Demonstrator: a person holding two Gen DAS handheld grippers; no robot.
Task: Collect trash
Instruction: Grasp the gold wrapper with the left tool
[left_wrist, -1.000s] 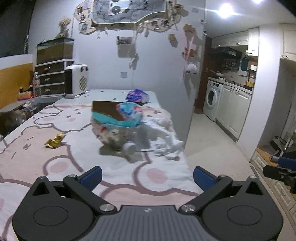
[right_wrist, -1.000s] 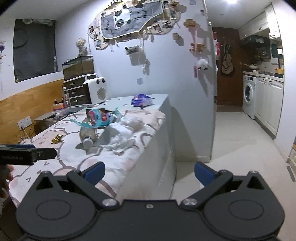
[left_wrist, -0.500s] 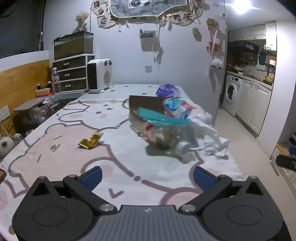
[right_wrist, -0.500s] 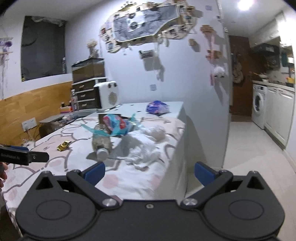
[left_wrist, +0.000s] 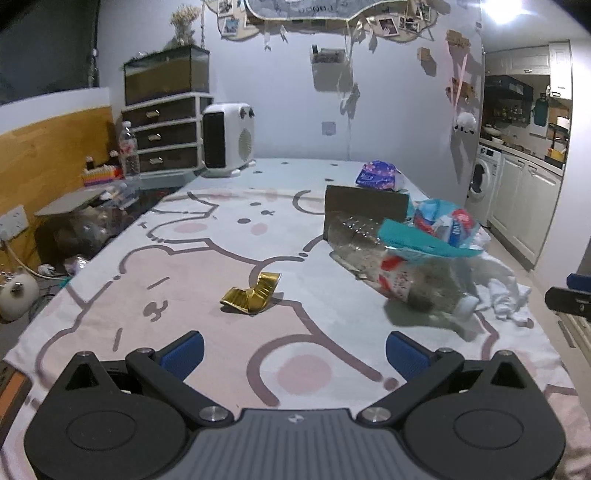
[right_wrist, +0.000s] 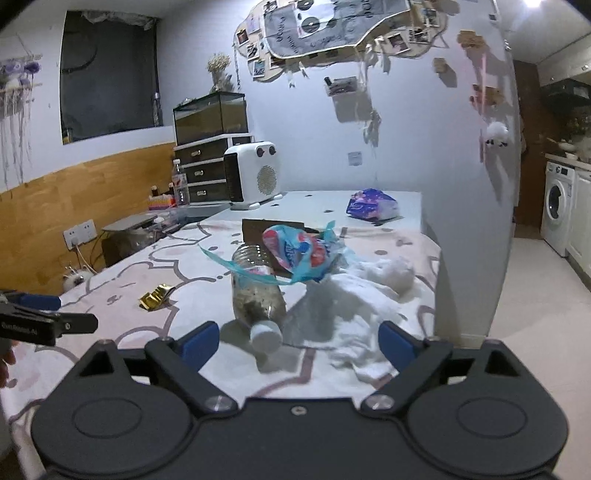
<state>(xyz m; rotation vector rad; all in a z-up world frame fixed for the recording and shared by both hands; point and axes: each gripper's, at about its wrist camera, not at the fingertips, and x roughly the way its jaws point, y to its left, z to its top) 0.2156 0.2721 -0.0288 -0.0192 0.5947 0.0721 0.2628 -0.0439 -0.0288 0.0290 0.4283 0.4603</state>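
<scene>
- Where the trash sits on the cartoon-print table cover (left_wrist: 207, 258), we see a plastic bottle (right_wrist: 258, 295) on its side, cap toward the right gripper (right_wrist: 299, 341).
- A blue-red wrapper (right_wrist: 295, 253) is draped over the bottle; crumpled white tissue (right_wrist: 369, 295) lies just beside it.
- A gold foil wrapper (left_wrist: 251, 293) lies apart, ahead of the left gripper (left_wrist: 294, 354).
- Both grippers: jaws spread wide, holding nothing.
- A white heater (left_wrist: 229, 138) stands at the far end.
</scene>
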